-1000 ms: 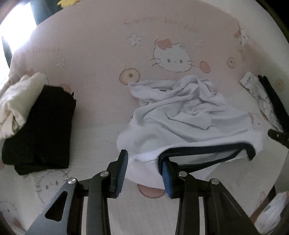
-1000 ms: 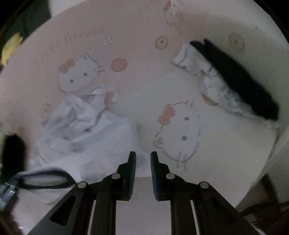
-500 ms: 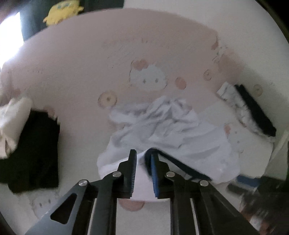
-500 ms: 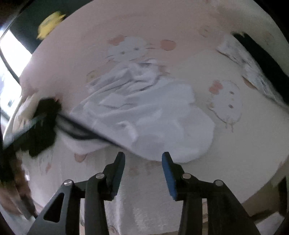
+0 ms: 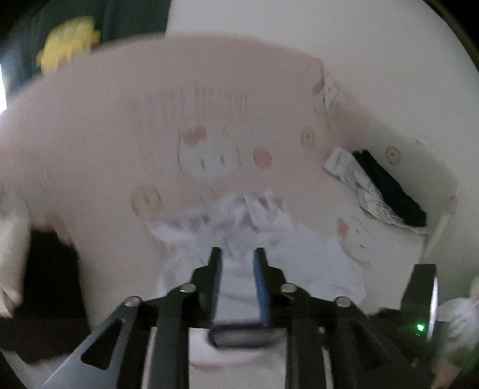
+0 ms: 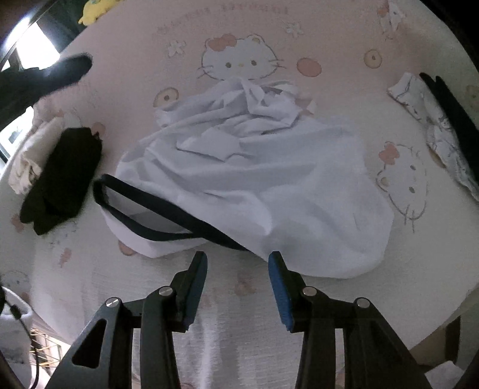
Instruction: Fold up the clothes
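Note:
A crumpled white garment [image 6: 248, 176] with a black neckband [image 6: 155, 209] lies on the pink cartoon-cat bedsheet [image 6: 134, 77]. My right gripper [image 6: 238, 260] is open and empty, just in front of the garment's near edge by the neckband. In the blurred left wrist view, my left gripper [image 5: 238, 254] hovers over the same garment [image 5: 239, 287], jaws slightly apart with nothing between the pads; the neckband [image 5: 239, 336] shows below the fingers.
A black garment [image 6: 60, 179] and a cream one [image 6: 27, 155] lie at the left. A patterned folded cloth [image 6: 434, 128] with a black piece [image 6: 455, 119] lies at the right. A yellow plush [image 6: 95, 7] sits beyond the bed.
My left gripper shut near the neckband, then parted a little and pulled back, leaving the garment down. My right gripper opened wide and swung toward the garment's near edge.

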`<state>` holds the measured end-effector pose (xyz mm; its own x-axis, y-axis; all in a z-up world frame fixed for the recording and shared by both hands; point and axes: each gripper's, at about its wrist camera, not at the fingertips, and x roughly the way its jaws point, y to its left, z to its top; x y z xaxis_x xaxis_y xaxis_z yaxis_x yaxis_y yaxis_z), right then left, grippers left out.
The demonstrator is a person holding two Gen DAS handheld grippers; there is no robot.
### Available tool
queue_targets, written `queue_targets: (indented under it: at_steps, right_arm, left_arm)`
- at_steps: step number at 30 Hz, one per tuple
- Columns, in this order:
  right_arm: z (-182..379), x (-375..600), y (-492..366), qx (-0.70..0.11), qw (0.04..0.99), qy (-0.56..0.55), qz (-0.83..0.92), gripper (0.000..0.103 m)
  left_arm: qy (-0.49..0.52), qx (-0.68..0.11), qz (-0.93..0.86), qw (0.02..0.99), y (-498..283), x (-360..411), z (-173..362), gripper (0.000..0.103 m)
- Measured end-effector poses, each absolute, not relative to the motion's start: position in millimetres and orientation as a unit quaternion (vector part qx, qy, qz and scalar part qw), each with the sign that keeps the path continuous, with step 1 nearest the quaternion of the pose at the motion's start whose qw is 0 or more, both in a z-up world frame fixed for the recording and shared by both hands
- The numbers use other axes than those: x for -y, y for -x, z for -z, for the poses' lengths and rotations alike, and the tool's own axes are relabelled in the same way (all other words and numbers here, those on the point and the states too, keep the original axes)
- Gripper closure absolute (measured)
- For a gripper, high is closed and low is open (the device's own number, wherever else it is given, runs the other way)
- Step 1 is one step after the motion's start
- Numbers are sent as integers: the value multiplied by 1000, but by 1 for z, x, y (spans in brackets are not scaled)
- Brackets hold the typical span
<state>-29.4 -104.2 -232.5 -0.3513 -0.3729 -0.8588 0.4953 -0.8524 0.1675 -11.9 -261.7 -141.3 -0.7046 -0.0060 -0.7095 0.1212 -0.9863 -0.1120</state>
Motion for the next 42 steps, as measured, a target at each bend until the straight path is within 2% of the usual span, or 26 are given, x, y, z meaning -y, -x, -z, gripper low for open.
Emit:
queue_targets:
  at_steps: [1, 2, 3, 4, 5, 13, 14, 15, 16, 24, 31, 34, 35, 36, 38, 42]
  right_arm:
    - [234, 104, 28, -68, 261, -503, 821, 61]
    - [236, 104, 28, -76, 256, -502, 823, 61]
    - [238, 103, 28, -81, 255, -503, 822, 61]
    - [241, 101, 28, -87, 254, -504, 821, 61]
    - [243, 100, 28, -92, 252, -503, 822, 61]
    - [256, 105, 31, -138, 241, -484, 830, 62]
    - [254, 106, 31, -140, 242, -476, 834, 71]
    - [250, 106, 32, -137, 249, -465, 838, 94]
    - [245, 105, 34, -129, 256, -461, 840, 97]
    - [224, 94, 80, -69, 258, -472, 840, 97]
    - [242, 102, 105, -58, 257, -496, 827, 97]
    - [236, 97, 100, -41, 271, -489, 828, 95]
    - [233, 97, 96, -41, 276, -487, 828, 86]
    - [230, 96, 89, -45, 280, -483, 828, 69]
    - [226, 95, 74, -58, 282, -476, 831, 56]
    - [232, 93, 51, -67, 265, -482, 833, 53]
  left_arm:
    - [-389, -103, 915, 34, 10, 267, 147, 60]
    - [-395, -127, 909, 33, 7, 272, 152, 39]
    - [-399, -140, 906, 36, 7, 275, 156, 32]
    - [-403, -153, 902, 38, 6, 278, 159, 29]
    - [-407, -161, 898, 40, 5, 280, 162, 29]
    - [-454, -84, 886, 35, -2, 266, 181, 29]
    - [-459, -65, 885, 38, -1, 263, 184, 29]
    - [-464, -53, 884, 40, -1, 262, 188, 29]
    - [-468, -42, 882, 41, -1, 261, 191, 29]
    - [-512, -46, 857, 41, 14, 273, 222, 29]
    - [-548, -55, 833, 44, 33, 283, 249, 30]
    - [-542, -16, 839, 40, 30, 275, 255, 62]
    - [-539, -6, 842, 40, 28, 272, 256, 64]
    - [-535, 2, 844, 40, 26, 270, 257, 65]
    - [-531, 4, 846, 45, 24, 270, 258, 70]
    - [-528, -29, 848, 43, 21, 275, 257, 71]
